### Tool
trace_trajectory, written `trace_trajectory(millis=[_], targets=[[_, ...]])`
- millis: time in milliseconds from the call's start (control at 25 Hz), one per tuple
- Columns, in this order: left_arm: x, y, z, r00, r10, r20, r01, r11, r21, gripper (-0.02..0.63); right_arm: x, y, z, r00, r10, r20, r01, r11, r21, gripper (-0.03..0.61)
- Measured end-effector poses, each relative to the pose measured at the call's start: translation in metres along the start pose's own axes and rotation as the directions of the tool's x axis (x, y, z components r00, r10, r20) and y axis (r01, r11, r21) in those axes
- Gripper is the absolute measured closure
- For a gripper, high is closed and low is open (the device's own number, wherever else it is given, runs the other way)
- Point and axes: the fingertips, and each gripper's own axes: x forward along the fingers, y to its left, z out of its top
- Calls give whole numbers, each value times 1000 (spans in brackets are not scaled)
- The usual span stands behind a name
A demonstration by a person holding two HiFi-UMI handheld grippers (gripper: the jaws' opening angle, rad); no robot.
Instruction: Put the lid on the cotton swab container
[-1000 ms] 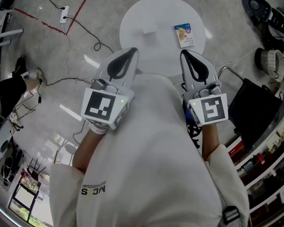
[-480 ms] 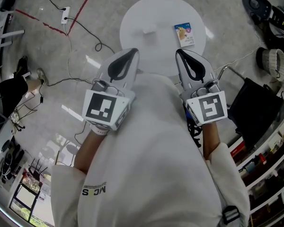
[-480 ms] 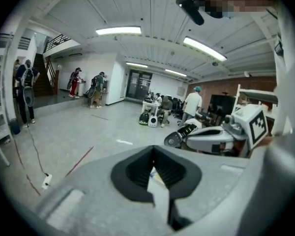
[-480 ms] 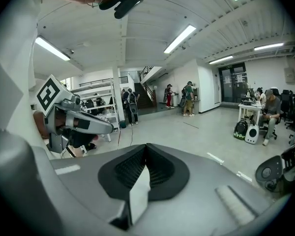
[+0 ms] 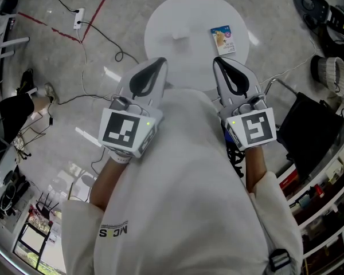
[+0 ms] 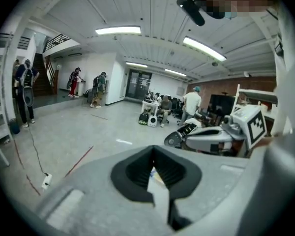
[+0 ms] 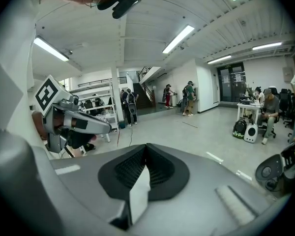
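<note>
Holding the left gripper [image 5: 152,70] and right gripper [image 5: 225,69] closed on nothing at your chest, you are standing back from the round table [image 5: 160,16]. The likely cotton swab container [image 5: 222,41] is lying at its one o'clock, and it is showing too small to tell whether the lid is on or off.

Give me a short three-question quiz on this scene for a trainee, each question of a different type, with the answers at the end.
1. True or false: the left tongs are clamped on a lid.
2. Where does the small printed packet lie?
A) on the round white table
B) on the floor
C) between the right tongs
3. Fill in the blank: in the right gripper view, the tips of the right tongs are ___ (apart / together), with nothing between them.

Key: 1 false; 2 A; 3 together.
</note>
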Motion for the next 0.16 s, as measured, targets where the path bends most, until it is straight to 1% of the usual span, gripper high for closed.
trace_trajectory(millis=[160], targets=[[2,3,-3,1000,-2,-4,2,1000,-1,614,5,0,-4,1000,-5,-4,5,1000,3,589]])
